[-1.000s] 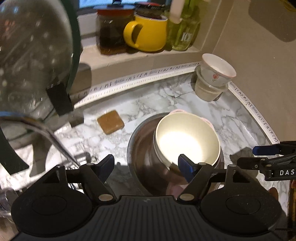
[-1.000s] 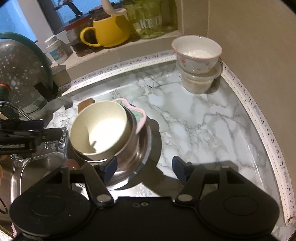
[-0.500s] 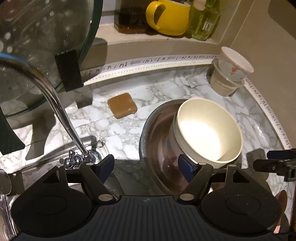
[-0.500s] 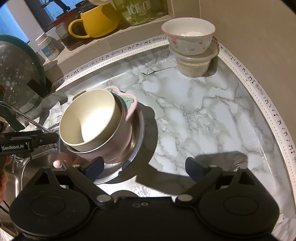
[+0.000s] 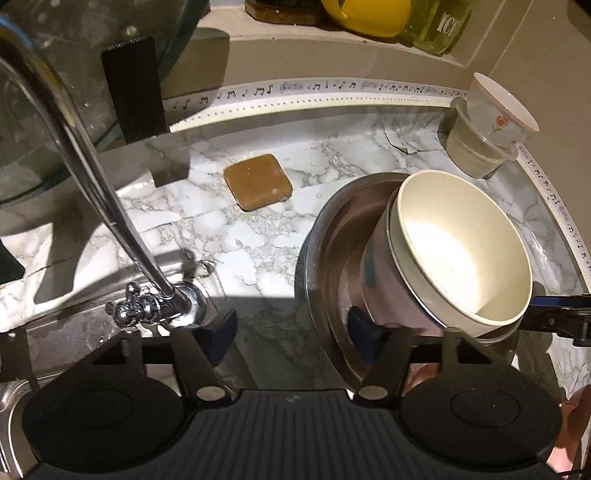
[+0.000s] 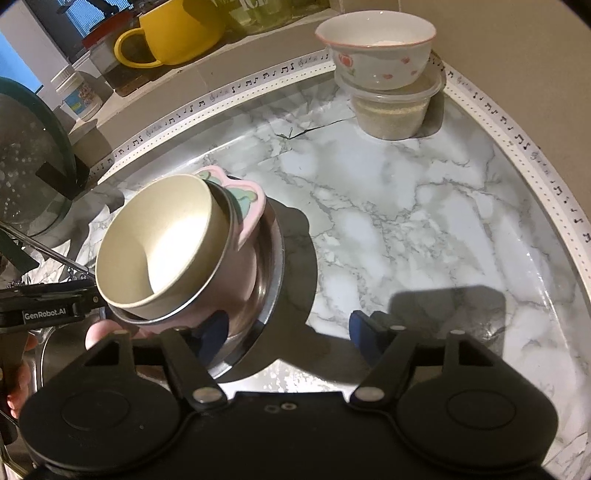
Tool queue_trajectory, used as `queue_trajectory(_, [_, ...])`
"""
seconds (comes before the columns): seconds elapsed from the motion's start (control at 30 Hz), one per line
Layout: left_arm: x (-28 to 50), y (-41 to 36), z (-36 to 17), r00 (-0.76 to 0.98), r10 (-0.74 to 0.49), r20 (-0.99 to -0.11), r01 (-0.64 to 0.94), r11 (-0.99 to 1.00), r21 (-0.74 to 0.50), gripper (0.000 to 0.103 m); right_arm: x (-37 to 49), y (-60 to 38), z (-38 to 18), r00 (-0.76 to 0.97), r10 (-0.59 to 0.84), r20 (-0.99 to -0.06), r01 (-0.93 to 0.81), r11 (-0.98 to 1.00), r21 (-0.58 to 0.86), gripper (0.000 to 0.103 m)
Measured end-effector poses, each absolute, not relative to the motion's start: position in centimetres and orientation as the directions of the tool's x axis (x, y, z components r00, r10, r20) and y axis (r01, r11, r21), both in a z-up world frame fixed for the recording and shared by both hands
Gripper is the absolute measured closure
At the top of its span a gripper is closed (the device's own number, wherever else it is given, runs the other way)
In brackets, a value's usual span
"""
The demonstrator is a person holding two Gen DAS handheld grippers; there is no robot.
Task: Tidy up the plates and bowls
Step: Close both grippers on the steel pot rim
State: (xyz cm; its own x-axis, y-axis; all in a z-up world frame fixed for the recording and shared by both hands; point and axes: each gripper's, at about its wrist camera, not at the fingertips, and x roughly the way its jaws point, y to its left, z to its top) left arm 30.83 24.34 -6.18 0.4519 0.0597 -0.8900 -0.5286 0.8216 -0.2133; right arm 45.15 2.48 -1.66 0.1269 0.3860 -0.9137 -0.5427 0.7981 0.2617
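a home kitchen: a chrome faucet (image 5: 92,177) curves over the sink edge at frame left, marble-patterned counter (image 6: 424,229) fills the middle, yellow mug (image 6: 177,33) on the upper-left ledge.

Counting it up: four bowls, namely one cream (image 5: 461,251), one pink (image 6: 236,266), one steel (image 5: 332,236) and one flowered (image 6: 380,55). One tub (image 6: 391,110), one soap bar (image 5: 257,181), one yellow mug (image 6: 177,33), one tap (image 5: 110,206), two grippers (image 5: 293,332) (image 6: 286,328).

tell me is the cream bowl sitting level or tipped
Tipped. The cream bowl leans with its opening facing the sink side, nested in a pink cup inside the steel bowl.
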Motion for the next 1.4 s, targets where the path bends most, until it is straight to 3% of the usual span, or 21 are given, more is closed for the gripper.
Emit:
queue_trajectory(0.07, [30.9,24.4,-6.3,0.453,0.055,-0.890,-0.529,0.820,-0.219,0.045,45.2,2.7,-1.9,0.121,0.388,-0.914,-0.544,0.796,0.266,0.035])
queue_trajectory(0.2, [31.2,24.6,-6.5,0.458,0.034,-0.888,-0.525,0.817,-0.239,0.062,45.5,3.0,-2.4,0.109,0.388,-0.915,-0.540,0.796,0.273,0.046])
queue_trajectory(0.4, [31.7,24.6,-6.4,0.461,0.025,-0.887,-0.520,0.818,-0.247,0.070,45.8,3.6,-3.2,0.083,0.396,-0.914,-0.522,0.799,0.299,0.067])
queue_trajectory(0.53, [32.1,24.5,-6.4,0.465,0.022,-0.885,-0.513,0.821,-0.249,0.072,45.9,3.6,-3.4,0.068,0.412,-0.909,-0.509,0.798,0.323,0.075])
queue_trajectory(0.7, [32.3,24.3,-6.3,0.475,0.009,-0.880,-0.501,0.825,-0.262,0.088,45.8,3.8,-3.4,0.059,0.425,-0.903,-0.505,0.793,0.341,0.085])
queue_trajectory(0.77, [32.5,24.0,-6.1,0.472,0.023,-0.882,-0.495,0.834,-0.243,0.089,45.8,3.9,-3.4,0.058,0.430,-0.901,-0.506,0.790,0.345,0.089])
queue_trajectory(1.4, [34.2,21.3,-4.8,0.499,0.033,-0.866,-0.445,0.867,-0.223,0.091,44.9,2.3,-2.0,0.144,0.395,-0.907,-0.515,0.813,0.272,0.089])
